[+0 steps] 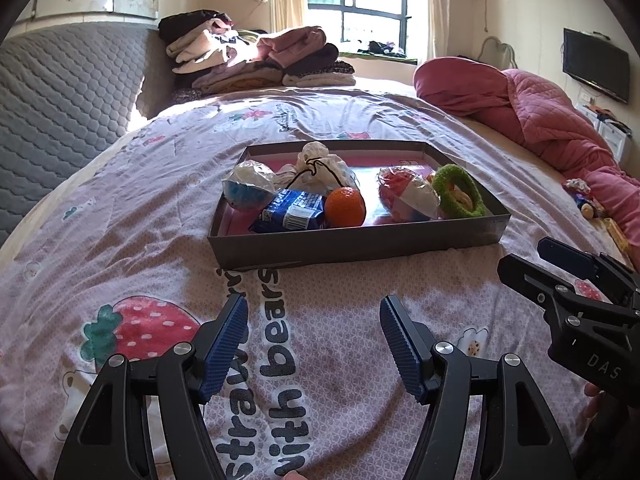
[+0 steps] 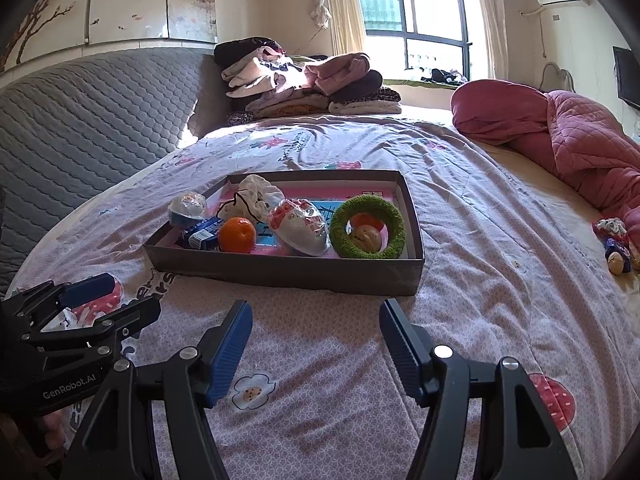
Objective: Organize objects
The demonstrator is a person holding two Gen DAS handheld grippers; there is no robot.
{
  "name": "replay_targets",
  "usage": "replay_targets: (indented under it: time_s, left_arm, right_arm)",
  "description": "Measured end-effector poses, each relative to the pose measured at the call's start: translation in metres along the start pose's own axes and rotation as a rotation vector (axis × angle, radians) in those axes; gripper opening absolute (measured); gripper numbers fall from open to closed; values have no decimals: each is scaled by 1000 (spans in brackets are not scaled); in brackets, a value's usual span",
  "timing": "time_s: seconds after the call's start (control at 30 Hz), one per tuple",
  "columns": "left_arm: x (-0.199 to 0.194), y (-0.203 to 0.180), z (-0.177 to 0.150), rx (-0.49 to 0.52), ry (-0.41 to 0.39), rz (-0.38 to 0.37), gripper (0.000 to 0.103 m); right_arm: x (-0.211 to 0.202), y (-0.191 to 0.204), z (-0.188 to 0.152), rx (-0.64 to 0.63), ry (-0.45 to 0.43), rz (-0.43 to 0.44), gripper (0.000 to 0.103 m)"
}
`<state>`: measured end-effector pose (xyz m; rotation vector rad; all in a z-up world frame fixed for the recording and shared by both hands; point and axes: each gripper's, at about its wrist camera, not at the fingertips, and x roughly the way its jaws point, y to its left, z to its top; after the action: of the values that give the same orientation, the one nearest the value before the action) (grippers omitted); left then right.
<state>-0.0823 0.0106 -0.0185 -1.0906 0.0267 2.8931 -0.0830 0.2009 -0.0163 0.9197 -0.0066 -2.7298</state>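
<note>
A shallow grey cardboard box point(image 1: 360, 244) point(image 2: 288, 272) sits on the pink bedspread. Inside lie an orange point(image 1: 345, 207) point(image 2: 237, 235), a blue packet point(image 1: 288, 212) point(image 2: 200, 234), a white drawstring pouch point(image 1: 320, 164) point(image 2: 256, 196), a wrapped blue ball point(image 1: 246, 190) point(image 2: 187, 208), a red-and-white wrapped item point(image 1: 404, 196) point(image 2: 300, 226) and a green fuzzy ring point(image 1: 460, 192) point(image 2: 368, 226) around a walnut point(image 2: 366, 236). My left gripper point(image 1: 314, 344) is open and empty, in front of the box. My right gripper point(image 2: 316, 348) is open and empty, also in front of it.
Loose small items point(image 2: 616, 244) point(image 1: 584, 200) lie on the bed at the right, beside a rumpled pink quilt point(image 2: 560, 136). Folded clothes point(image 2: 304, 80) are piled at the head of the bed. A grey padded headboard point(image 2: 80, 128) runs along the left.
</note>
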Motion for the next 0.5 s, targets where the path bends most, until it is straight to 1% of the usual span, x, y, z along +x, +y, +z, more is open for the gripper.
replay_targets:
  time_s: [0.2,0.5]
  left_arm:
    - [5,2,-2,-6,14,-7,70]
    - [7,4,-3,-10,21,5,70]
  right_arm:
    - [3,-2,-2,4,7,1,66]
    - [7,-4,-4,9,22,1,66]
